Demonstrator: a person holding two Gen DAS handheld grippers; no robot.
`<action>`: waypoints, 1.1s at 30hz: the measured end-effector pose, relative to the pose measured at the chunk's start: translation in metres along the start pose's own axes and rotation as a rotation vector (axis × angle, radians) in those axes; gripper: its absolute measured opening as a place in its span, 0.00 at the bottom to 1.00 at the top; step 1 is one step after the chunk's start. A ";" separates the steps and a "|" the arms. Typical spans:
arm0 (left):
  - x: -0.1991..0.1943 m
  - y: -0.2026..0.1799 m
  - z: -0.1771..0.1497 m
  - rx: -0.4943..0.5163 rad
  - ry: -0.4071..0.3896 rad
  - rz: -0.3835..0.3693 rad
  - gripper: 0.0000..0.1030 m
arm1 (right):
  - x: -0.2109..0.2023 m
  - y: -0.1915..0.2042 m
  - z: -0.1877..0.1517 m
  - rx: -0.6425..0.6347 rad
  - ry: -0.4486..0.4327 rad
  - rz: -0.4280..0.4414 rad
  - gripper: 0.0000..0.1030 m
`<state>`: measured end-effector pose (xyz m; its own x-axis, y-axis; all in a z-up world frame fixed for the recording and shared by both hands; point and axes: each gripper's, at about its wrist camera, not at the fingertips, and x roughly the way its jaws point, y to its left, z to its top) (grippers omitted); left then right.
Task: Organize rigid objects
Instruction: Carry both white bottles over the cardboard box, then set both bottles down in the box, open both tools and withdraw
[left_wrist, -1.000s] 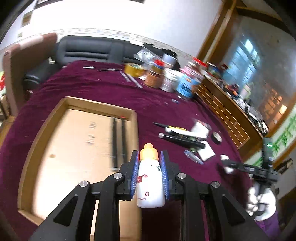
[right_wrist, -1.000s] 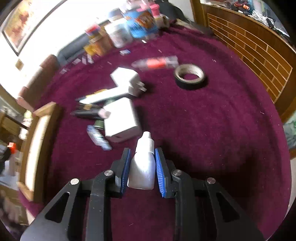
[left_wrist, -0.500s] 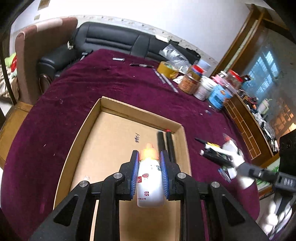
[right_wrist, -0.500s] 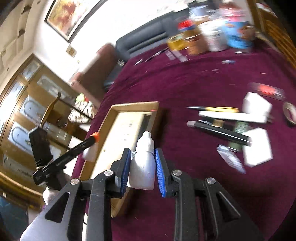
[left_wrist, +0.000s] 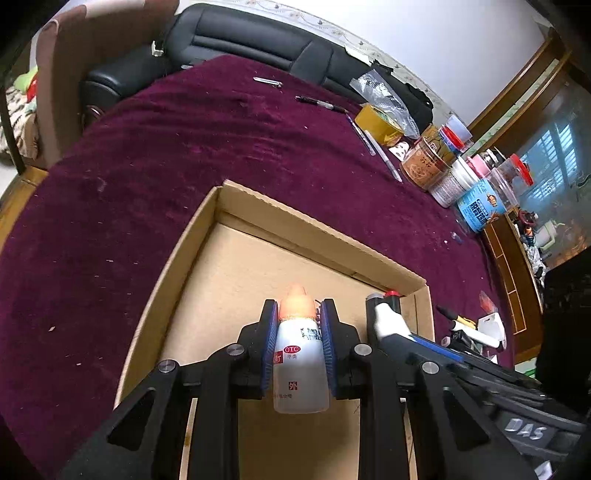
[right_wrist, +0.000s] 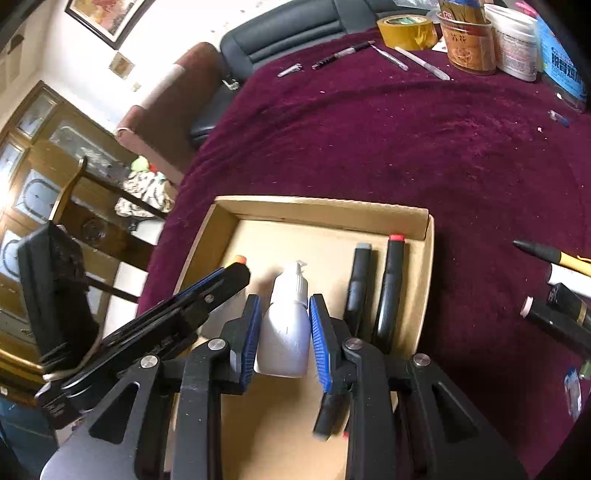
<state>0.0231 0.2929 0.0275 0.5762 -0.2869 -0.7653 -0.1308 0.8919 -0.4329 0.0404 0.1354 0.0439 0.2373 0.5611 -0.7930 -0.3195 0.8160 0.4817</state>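
white walls, a black leather sofa (left_wrist: 258, 44), a framed picture (right_wrist: 107, 16) and wooden glazed doors (right_wrist: 33, 177).

I see a white bottle with an orange cap (left_wrist: 300, 363) and red OTC print, upright between blue pads over the cardboard box (left_wrist: 317, 236). A plain white dropper bottle (right_wrist: 286, 325) is held the same way above it. Two black markers (right_wrist: 373, 291) lie side by side along its right wall

We look steeply down along each gripper from close above the cardboard box (left_wrist: 314, 236) (right_wrist: 321, 208), which fills both lower frames; both views share its far wall.
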 end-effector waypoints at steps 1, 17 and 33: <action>0.001 -0.001 0.001 0.001 0.002 -0.002 0.18 | 0.004 -0.001 0.001 -0.004 0.000 -0.020 0.24; -0.006 0.000 0.002 -0.076 -0.012 -0.027 0.35 | 0.000 -0.018 0.005 0.026 -0.031 -0.028 0.24; -0.112 -0.096 -0.106 0.063 -0.171 -0.116 0.64 | -0.172 -0.114 -0.052 0.003 -0.362 -0.215 0.55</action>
<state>-0.1143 0.2027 0.1039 0.7137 -0.3306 -0.6176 -0.0079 0.8778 -0.4790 -0.0121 -0.0614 0.1061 0.6053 0.3906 -0.6935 -0.2255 0.9198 0.3213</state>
